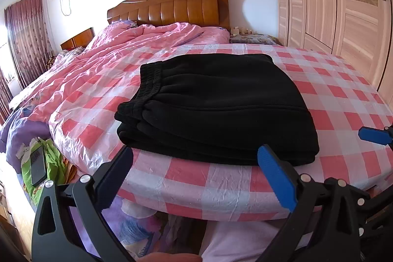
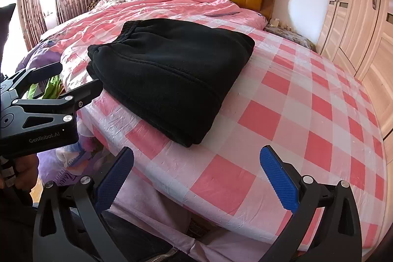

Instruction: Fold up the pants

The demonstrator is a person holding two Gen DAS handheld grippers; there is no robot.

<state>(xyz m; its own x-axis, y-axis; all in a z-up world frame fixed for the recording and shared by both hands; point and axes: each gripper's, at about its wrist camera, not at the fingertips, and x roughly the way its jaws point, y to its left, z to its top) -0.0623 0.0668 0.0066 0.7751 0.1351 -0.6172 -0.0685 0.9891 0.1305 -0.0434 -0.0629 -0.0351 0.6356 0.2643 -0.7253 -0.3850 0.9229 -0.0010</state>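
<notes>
Evidently, left wrist view: black fleece pants (image 1: pixel 216 109) lie folded in a compact stack on the pink checked plastic-covered bed (image 1: pixel 343 95); left gripper (image 1: pixel 196 158) released, empty. Right wrist view: right gripper (image 2: pixel 196 161) likewise released, clear of the stack. Folding appears complete.

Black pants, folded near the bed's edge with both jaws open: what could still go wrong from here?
1. The black pants lie close to the near edge of the checked plastic sheet; a nudge might slide the stack off.
2. The left gripper is right beside the stack's corner, so pulling away carelessly could snag and undo a layer.
</notes>
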